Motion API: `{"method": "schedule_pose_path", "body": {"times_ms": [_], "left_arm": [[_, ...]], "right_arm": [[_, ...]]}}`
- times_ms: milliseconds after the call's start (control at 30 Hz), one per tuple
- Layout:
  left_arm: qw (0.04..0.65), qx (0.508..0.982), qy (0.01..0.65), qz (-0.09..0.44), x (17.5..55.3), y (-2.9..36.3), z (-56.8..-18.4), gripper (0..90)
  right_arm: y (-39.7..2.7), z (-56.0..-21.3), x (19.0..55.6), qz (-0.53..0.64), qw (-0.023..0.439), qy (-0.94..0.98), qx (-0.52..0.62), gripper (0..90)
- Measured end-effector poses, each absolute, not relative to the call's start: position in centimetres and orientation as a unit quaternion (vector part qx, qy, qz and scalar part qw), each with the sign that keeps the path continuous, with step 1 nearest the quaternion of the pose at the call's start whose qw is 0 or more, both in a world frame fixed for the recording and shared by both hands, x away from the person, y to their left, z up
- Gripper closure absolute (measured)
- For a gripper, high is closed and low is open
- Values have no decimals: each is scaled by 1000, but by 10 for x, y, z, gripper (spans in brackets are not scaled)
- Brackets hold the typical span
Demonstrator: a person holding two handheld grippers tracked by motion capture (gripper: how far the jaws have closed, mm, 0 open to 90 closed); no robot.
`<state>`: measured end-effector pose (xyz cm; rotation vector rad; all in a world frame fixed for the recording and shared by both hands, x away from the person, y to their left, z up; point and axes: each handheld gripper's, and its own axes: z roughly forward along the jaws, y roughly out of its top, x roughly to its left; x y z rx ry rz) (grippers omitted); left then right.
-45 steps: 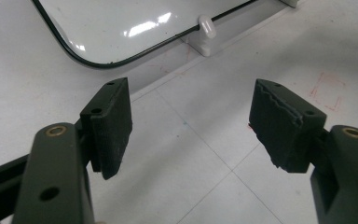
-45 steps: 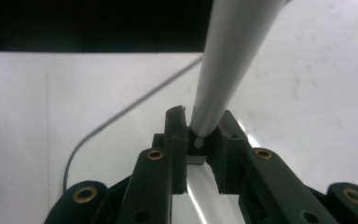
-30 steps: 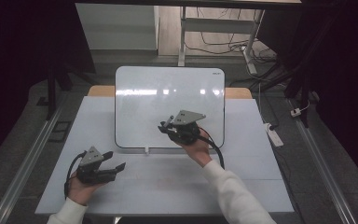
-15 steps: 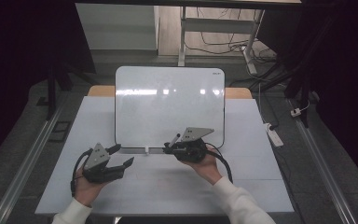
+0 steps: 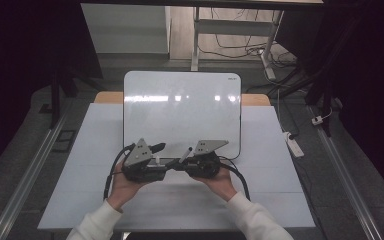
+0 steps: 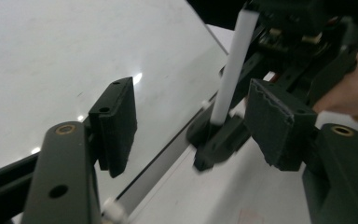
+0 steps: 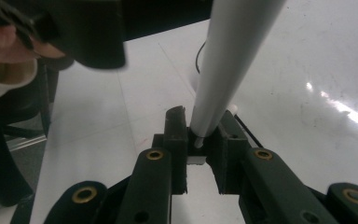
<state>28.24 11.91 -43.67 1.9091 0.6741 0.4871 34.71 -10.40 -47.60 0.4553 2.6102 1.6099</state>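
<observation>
I had the right gripper (image 5: 184, 162) clamped on a marker (image 7: 228, 65), its white barrel rising out of the jaws just above the near edge of the whiteboard (image 5: 180, 112) on the worktop (image 5: 90, 150). The left gripper (image 6: 193, 126) stood close by, jaws apart and just then narrowing, the marker's dark end (image 6: 216, 140) between them but untouched. I judged the marker light, stiff and slick, and its cap snug; best grasped squarely across that dark end.

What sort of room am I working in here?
Probably a lab or workshop recording bench: a whiteboard lies flat on a white-covered table, loose cables run over the floor behind, with a power strip alongside.
</observation>
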Motion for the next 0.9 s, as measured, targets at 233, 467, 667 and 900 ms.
{"method": "schedule_pose_path", "body": {"times_ms": [233,467,667,900], "left_arm": [[505,807,247,180,293,100,-438,508],[502,816,217,185,295,95,-438,808],[502,814,216,198,292,99,-436,814],[490,798,268,228,299,135,-429,814]], "right_arm": [[-102,-478,346,517,9,843,146,774],[-99,-479,345,515,-3,844,147,772],[-99,-479,344,520,-9,841,150,724],[-122,-472,332,534,64,825,172,526]]}}
